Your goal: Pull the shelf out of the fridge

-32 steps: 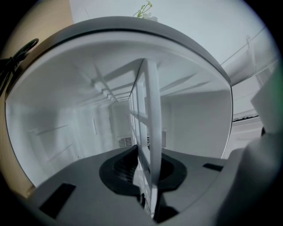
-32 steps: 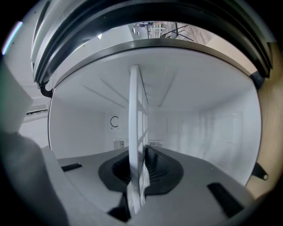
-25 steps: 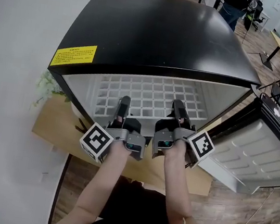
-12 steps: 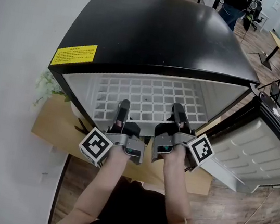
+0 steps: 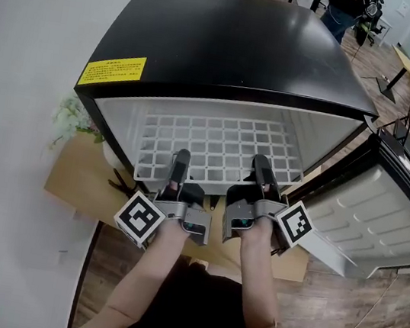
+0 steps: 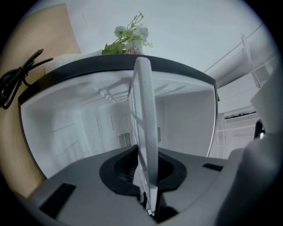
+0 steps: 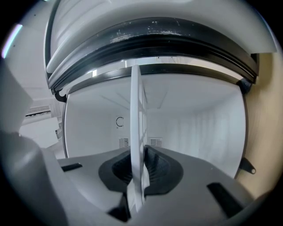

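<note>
Gripping the front edge of the one white plastic grid shelf [image 5: 220,142], two grey two-jaw grippers sit side by side at the mouth of a black compact fridge [image 5: 240,41]. The left gripper [image 5: 180,160] has its jaws pressed onto the shelf's edge, which runs between them as a thin white blade in the left gripper view. The right gripper [image 5: 261,167] clamps the same edge in the same way, a little further right. Two cubes with black-and-white square markers show, one per gripper: the left marker cube [image 5: 139,218] and the right marker cube [image 5: 295,222]. The shelf lies inside the fridge's white cavity, with its front rim at the opening, toward the person. The fridge's single door [image 5: 381,218] stands swung open at the right, white inner lining showing. One yellow rectangular warning label [image 5: 112,71] sits on the fridge top near its left front corner. One spray of white flowers with green leaves [image 5: 69,119] stands left of the fridge, above a light wooden surface [image 5: 72,177] under it. One black cable [image 6: 17,84] lies against that wood in the left gripper view.
</note>
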`<state>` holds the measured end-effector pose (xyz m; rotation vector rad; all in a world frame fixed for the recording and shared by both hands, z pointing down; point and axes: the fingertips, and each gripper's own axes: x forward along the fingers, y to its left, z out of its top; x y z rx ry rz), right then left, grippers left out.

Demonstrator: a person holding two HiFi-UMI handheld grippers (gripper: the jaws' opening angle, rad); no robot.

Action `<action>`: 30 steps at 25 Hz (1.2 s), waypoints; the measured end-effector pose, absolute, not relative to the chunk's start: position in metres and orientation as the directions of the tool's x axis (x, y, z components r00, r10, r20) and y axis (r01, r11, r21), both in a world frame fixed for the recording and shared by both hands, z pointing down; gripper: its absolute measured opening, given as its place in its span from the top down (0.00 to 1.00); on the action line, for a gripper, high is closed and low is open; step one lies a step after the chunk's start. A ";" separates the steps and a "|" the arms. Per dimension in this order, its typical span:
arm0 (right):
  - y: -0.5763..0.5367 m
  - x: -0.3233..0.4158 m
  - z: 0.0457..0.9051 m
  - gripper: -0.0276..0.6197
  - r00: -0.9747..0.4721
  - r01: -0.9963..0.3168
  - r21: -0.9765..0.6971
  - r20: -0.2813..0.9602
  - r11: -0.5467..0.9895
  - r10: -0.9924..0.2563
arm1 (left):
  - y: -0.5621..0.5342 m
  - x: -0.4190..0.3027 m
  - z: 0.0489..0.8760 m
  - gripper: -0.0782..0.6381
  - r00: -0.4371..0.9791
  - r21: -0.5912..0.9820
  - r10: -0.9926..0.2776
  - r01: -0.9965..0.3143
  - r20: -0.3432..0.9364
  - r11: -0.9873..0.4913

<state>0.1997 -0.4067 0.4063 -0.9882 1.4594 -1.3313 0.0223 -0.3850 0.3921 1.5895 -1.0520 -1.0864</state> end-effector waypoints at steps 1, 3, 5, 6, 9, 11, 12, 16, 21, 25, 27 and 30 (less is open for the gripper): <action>-0.407 0.200 0.406 0.93 -0.278 0.014 -0.995 -0.100 0.100 -0.956 | -0.385 0.022 0.392 0.83 0.247 0.965 -0.952 -0.144 -0.179 -0.219; -0.407 0.200 0.406 0.93 -0.277 0.015 -0.995 -0.098 0.098 -0.956 | -0.385 0.023 0.393 0.83 0.249 0.966 -0.952 -0.137 -0.179 -0.218; -0.407 0.200 0.407 0.93 -0.276 0.013 -0.995 -0.095 0.095 -0.956 | -0.385 0.023 0.394 0.83 0.251 0.967 -0.952 -0.138 -0.175 -0.215; -0.407 0.200 0.408 0.93 -0.276 0.011 -0.996 -0.092 0.092 -0.957 | -0.385 0.023 0.394 0.83 0.251 0.967 -0.952 -0.139 -0.174 -0.214; -0.407 0.200 0.408 0.94 -0.281 0.006 -0.996 -0.086 0.088 -0.956 | -0.385 0.022 0.393 0.83 0.246 0.967 -0.953 -0.138 -0.176 -0.215; -0.409 0.200 0.406 0.94 -0.282 0.005 -0.996 -0.087 0.090 -0.955 | -0.387 0.022 0.392 0.83 0.243 0.967 -0.954 -0.137 -0.177 -0.214; -0.410 0.200 0.406 0.94 -0.283 0.004 -0.996 -0.088 0.090 -0.955 | -0.388 0.022 0.391 0.83 0.242 0.968 -0.954 -0.136 -0.176 -0.213; -0.415 0.198 0.406 0.94 -0.287 0.004 -0.996 -0.084 0.086 -0.954 | -0.394 0.021 0.391 0.83 0.241 0.968 -0.955 -0.135 -0.173 -0.209; -0.410 0.199 0.406 0.94 -0.291 0.012 -0.996 -0.089 0.089 -0.953 | -0.388 0.022 0.392 0.83 0.231 0.969 -0.957 -0.131 -0.173 -0.207; -0.407 0.199 0.407 0.94 -0.294 0.020 -0.996 -0.093 0.091 -0.951 | -0.385 0.022 0.392 0.83 0.228 0.971 -0.959 -0.129 -0.170 -0.203; -0.408 0.199 0.407 0.94 -0.292 0.017 -0.996 -0.090 0.089 -0.952 | -0.386 0.022 0.392 0.83 0.231 0.971 -0.958 -0.127 -0.170 -0.202; -0.407 0.200 0.406 0.94 -0.286 0.019 -0.996 -0.087 0.085 -0.954 | -0.386 0.023 0.391 0.84 0.237 0.971 -0.956 -0.122 -0.171 -0.204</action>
